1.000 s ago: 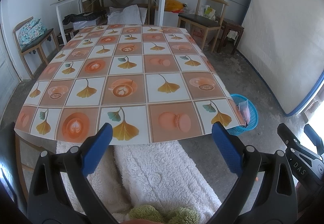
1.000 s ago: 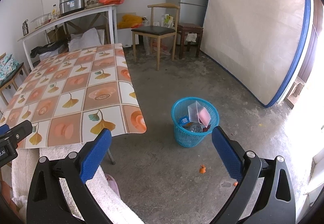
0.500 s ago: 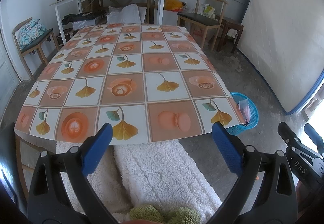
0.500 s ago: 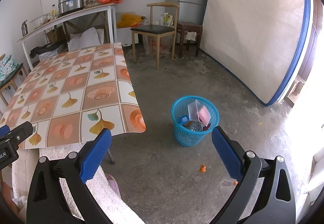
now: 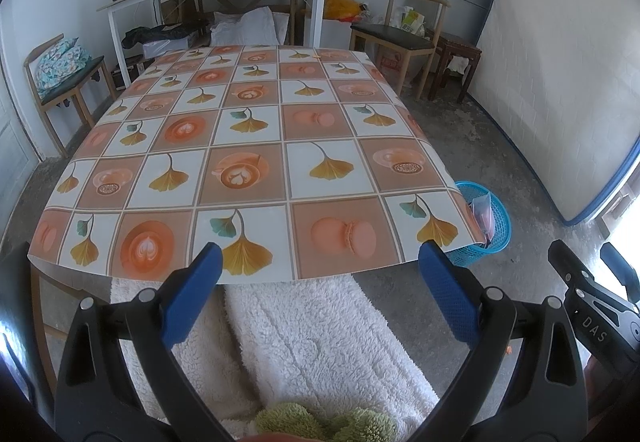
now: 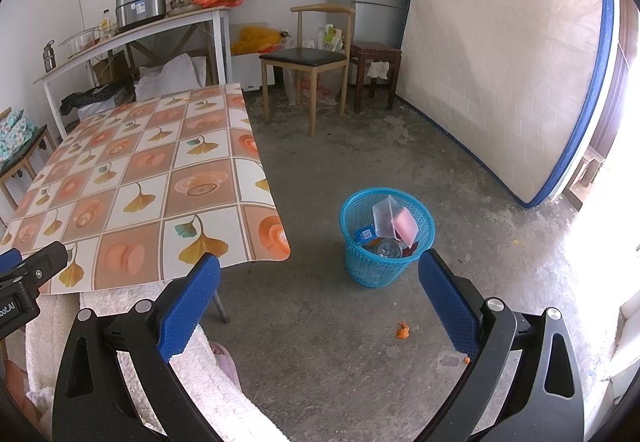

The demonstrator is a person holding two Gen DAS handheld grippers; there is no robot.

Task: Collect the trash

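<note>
The blue basket (image 6: 386, 238) with its net-like plastic wall stands on the rough grey floor (image 6: 340, 322) just beside the desk (image 5: 248, 146), and in the left wrist view the desk's corner hides most of it. Inside sit a clear box with a pink lid (image 6: 394, 220) and other trash too jumbled to tell, while a small orange scrap (image 6: 402, 331) lies on the floor nearby. The left gripper (image 5: 318, 294) and right gripper (image 6: 318, 298) are both spread wide with nothing between their bumpy blue pads, above a fluffy white blanket (image 5: 312, 346).
</note>
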